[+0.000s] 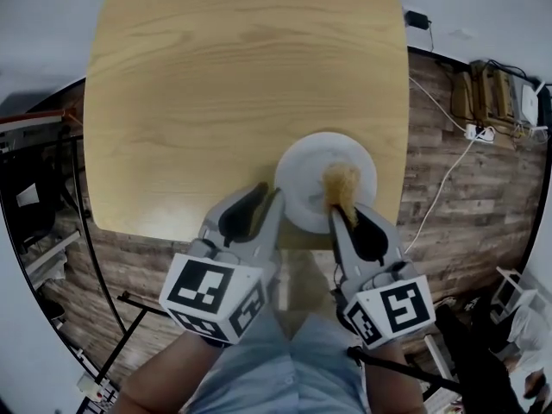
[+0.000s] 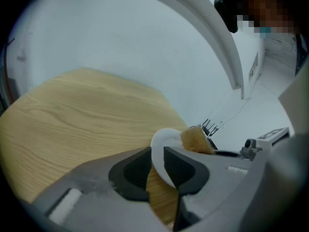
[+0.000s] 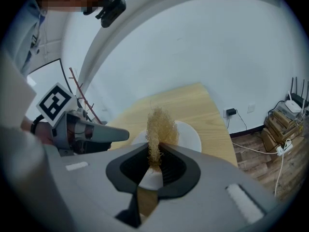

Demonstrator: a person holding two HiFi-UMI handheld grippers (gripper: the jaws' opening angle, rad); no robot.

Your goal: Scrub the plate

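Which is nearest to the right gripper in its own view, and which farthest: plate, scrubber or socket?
1. Scrubber, clamped in the right gripper.
2. Plate, on the table just beyond.
3. Socket, far right, past the table.

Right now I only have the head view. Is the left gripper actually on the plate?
Observer: The left gripper view shows the left gripper with its jaws apart and the rim of the plate between them. I can't see the pads pressing on it.
Operator: Is the right one holding the scrubber?
Observer: Yes. In the right gripper view, the right gripper is shut on the scrubber.
Operator: How deep is that grip?
Observer: A thin strand runs down between the pads, behind the tips. The bulky tuft stands past them, over the plate.
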